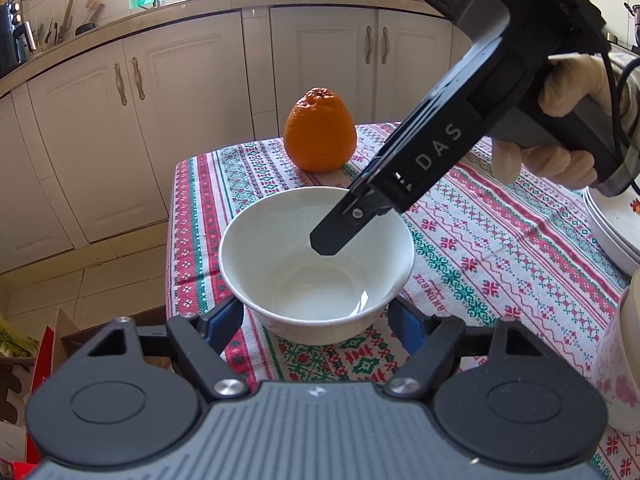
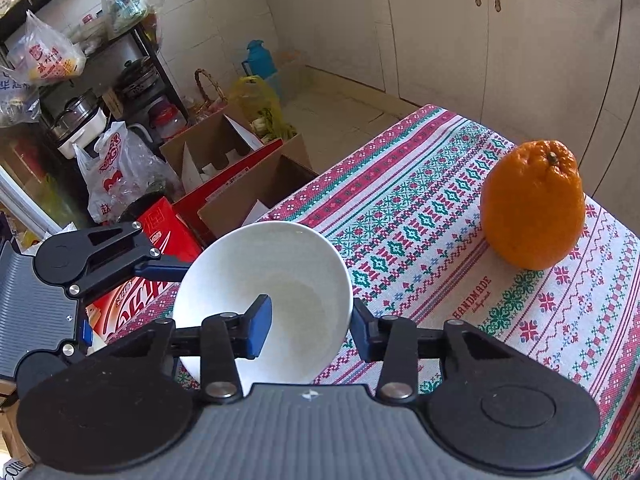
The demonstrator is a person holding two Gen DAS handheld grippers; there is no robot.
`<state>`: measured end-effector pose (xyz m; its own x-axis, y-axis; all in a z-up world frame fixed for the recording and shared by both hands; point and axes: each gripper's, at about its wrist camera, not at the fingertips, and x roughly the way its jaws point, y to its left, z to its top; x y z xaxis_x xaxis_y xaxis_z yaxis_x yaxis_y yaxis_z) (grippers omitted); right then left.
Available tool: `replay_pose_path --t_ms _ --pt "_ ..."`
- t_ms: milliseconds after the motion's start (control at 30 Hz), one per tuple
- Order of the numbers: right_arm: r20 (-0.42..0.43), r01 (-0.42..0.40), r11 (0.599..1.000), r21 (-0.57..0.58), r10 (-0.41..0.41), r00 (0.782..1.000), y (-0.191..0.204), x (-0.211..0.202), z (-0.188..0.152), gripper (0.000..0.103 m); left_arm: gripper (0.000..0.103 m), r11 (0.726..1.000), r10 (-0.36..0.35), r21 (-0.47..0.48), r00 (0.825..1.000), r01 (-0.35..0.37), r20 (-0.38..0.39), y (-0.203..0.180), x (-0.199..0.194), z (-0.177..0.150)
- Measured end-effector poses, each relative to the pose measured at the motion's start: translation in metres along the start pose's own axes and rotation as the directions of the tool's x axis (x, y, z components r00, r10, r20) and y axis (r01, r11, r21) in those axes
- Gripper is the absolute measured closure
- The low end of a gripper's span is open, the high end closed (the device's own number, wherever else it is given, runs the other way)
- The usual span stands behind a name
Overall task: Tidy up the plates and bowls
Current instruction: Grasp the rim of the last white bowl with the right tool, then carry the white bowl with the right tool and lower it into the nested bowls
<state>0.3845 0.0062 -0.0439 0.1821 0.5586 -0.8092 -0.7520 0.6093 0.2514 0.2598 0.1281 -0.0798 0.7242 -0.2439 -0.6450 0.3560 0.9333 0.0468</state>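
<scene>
At frame centre, the white bowl (image 1: 316, 264) is gripped across its body by the half-open left tool (image 1: 316, 320). Its rim is pinched by the nearly closed right tool (image 2: 308, 330). The bowl is judged ready for lifting towards the plates (image 1: 612, 224) on the surface (image 1: 500, 232).

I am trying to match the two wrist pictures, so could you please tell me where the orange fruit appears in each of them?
Left wrist view: the orange stands upper centre, at the far edge of the patterned tablecloth, beyond the white bowl.
Right wrist view: the orange stands at the right, on the tablecloth, to the right of the bowl and apart from it.
Shared landmark: the white bowl, lower centre in both views.
</scene>
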Motion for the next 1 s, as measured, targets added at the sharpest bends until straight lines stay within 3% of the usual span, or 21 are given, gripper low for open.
replay_pose_path --t_ms 467,1000 --pt "0.045 0.014 1.000 -0.022 -0.013 0.999 0.028 -0.050 -0.023 0.056 0.024 0.999 -0.008 0.042 0.999 0.006 0.036 -0.031 -0.049 0.003" --pt "0.079 0.020 0.999 -0.030 -0.017 0.997 0.070 -0.115 -0.091 0.055 0.024 0.996 -0.041 0.079 0.998 0.038 0.038 -0.091 -0.110 -0.012"
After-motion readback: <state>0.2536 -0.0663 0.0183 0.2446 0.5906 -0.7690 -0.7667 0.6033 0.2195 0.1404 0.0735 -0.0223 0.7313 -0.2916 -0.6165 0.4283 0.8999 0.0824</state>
